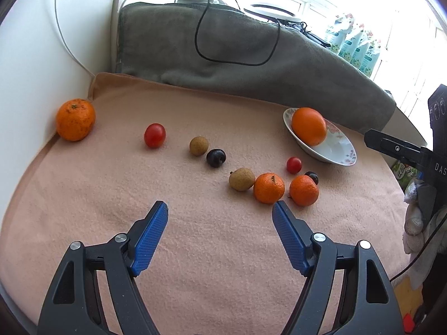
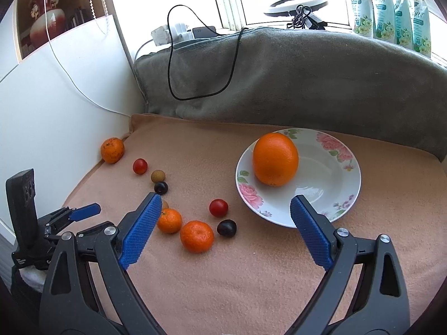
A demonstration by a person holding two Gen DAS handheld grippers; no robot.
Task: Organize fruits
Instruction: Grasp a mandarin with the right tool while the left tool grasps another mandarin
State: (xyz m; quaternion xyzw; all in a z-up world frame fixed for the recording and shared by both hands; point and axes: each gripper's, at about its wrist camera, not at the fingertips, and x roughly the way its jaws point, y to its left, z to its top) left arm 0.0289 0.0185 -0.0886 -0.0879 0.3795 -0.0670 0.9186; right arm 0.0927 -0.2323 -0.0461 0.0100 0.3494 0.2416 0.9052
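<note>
Fruit lies scattered left of the plate [image 2: 352, 184] holding one orange [image 2: 275, 159]; both grippers, left [image 1: 220, 209] and right [image 2: 225, 205], gape empty: straddle one mandarin [image 2: 197, 236] squarely, squeeze gently.

Home, living room | vase [image 2: 46, 18] on shelf, tissue packs [image 2: 391, 8] on sill, above grey blanket [image 2: 279, 78]
</note>
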